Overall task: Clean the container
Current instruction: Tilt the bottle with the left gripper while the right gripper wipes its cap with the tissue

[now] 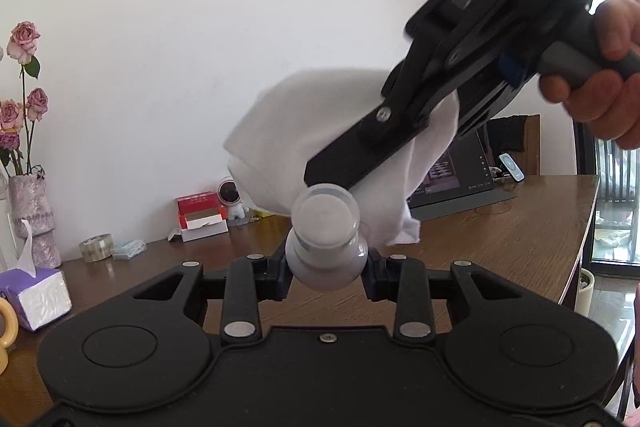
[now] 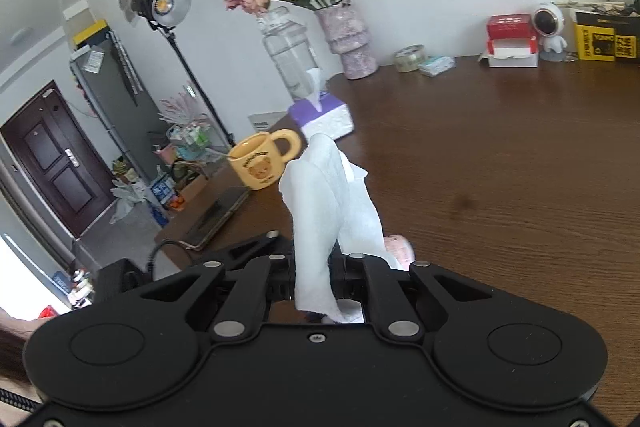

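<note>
White tissue (image 1: pixel 320 131) pinched in the right claw (image 1: pixel 332 179) nears the container (image 1: pixel 326 247) clamped in the left claw (image 1: pixel 326 267); hard wiping could dislodge it.

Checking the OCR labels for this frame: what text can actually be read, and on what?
"DAS": raised letters on the body of the right gripper, left wrist view.
Red and white box: print on the red lid, too blurred to read.
Yellow and black box: bold characters, not legible.
Yellow mug: bear face with small lettering, too small to read.
Paper sign behind the tissue box: unreadable.
</note>
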The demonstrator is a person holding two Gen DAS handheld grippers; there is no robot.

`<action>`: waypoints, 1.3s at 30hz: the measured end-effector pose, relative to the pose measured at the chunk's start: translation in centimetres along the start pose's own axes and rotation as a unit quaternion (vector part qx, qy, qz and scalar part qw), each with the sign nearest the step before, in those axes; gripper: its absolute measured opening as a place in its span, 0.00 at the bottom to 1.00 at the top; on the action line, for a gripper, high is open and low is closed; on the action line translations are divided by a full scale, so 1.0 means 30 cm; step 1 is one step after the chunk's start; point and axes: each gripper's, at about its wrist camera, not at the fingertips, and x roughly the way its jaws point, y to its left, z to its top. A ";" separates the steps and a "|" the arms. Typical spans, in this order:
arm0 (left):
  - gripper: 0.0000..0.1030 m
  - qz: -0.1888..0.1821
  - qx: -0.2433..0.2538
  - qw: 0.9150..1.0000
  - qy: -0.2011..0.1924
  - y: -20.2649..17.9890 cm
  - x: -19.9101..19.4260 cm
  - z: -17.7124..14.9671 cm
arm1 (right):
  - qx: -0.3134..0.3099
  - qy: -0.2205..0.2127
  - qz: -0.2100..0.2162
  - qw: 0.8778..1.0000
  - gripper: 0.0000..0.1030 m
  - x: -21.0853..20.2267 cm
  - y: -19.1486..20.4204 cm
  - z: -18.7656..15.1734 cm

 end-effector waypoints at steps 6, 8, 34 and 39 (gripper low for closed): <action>0.32 -0.011 -0.002 1.000 0.002 -0.007 -0.004 0.001 | -0.009 0.012 -0.034 0.999 0.07 0.005 -0.030 0.027; 0.32 -0.013 0.003 1.000 -0.004 -0.012 -0.014 0.000 | -0.009 0.016 -0.062 0.998 0.07 0.008 -0.061 0.043; 0.32 -0.212 -0.025 0.975 0.054 0.108 -0.040 0.090 | -0.157 -0.005 -0.006 0.988 0.07 -0.104 0.117 0.028; 0.32 -0.229 -0.050 0.971 0.057 0.121 -0.058 0.101 | -0.164 -0.002 -0.010 0.986 0.07 -0.122 0.097 0.015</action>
